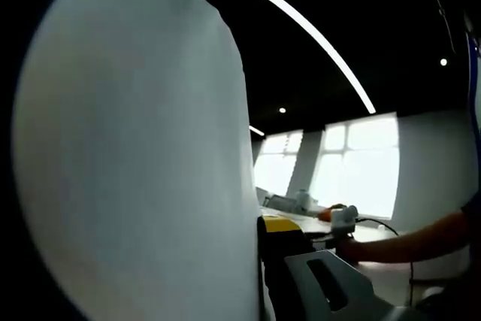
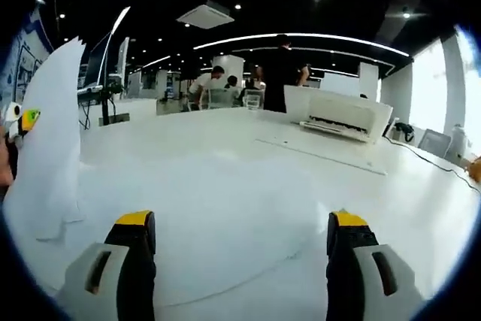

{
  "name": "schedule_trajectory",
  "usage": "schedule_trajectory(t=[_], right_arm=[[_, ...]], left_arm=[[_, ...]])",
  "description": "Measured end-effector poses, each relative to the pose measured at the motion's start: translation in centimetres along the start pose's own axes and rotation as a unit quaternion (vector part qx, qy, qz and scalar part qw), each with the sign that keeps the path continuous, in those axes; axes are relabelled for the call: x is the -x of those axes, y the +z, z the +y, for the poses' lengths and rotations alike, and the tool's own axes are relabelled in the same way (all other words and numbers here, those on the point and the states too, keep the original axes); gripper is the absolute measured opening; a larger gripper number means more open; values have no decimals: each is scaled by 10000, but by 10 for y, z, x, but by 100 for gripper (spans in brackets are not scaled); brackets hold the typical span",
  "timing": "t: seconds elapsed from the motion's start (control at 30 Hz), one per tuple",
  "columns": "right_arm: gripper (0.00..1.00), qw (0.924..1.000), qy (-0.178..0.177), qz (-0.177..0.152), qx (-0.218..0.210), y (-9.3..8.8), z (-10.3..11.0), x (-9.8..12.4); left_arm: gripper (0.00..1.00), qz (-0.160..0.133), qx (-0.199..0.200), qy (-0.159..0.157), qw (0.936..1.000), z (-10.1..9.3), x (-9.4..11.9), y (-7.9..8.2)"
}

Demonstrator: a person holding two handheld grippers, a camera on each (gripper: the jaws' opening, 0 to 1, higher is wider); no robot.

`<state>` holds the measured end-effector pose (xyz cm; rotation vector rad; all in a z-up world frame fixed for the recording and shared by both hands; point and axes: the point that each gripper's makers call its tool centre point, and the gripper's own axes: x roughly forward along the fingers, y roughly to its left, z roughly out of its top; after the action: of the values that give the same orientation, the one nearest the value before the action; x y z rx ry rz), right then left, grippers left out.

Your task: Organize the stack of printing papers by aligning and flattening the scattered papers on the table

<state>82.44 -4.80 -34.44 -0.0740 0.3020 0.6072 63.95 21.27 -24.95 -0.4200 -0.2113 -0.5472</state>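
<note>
Papers: a white sheaf of printing papers (image 1: 135,148) is standing upright, right in front of the left gripper view's camera and covering the left half of that view; in the right gripper view the same papers (image 2: 52,140) are rising on edge at the left edge of the worktop.
Left gripper (image 1: 263,261): one yellow-tipped jaw is pressing against the right face of the papers; the other jaw is lying hidden behind the sheaf, so I cannot tell for sure whether it is gripping.
Right gripper (image 2: 240,234): its two yellow-tipped jaws are standing wide apart, holding nothing, hovering over a bare part of the worktop.
Worktop (image 2: 225,155): the white surface is stretching away towards its far edge.
Printer (image 2: 338,114): a white machine is sitting near the far right corner of the worktop.
People: several are standing beyond the far edge; an arm (image 1: 406,242) is reaching in from the right in the left gripper view.
</note>
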Motion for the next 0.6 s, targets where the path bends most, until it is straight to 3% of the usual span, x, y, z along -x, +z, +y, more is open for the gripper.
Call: schedule_trajectory(t=[0.07, 0.2, 0.4, 0.47, 0.5, 0.53, 0.6], right_arm=[[90, 9998, -183, 8, -123, 0, -12, 1], [90, 9993, -77, 106, -360, -3, -16, -3], [90, 9999, -61, 40, -76, -1, -13, -6], [90, 9998, -42, 203, -34, -8, -12, -8], [90, 9996, 27, 24, 274, -1, -12, -12], [90, 9999, -35, 129, 15, -6, -11, -9], [90, 9999, -31, 138, 48, -6, -11, -8]], left_arm=[[6, 5, -2, -6, 10000, 0, 0, 0], [6, 3, -1, -8, 10000, 0, 0, 0], [6, -5, 15, -12, 10000, 0, 1, 1], [6, -9, 21, -13, 10000, 0, 1, 1], [6, -9, 21, -14, 10000, 0, 1, 1], [6, -9, 22, -15, 10000, 0, 1, 1], [6, -11, 22, -15, 10000, 0, 1, 1]])
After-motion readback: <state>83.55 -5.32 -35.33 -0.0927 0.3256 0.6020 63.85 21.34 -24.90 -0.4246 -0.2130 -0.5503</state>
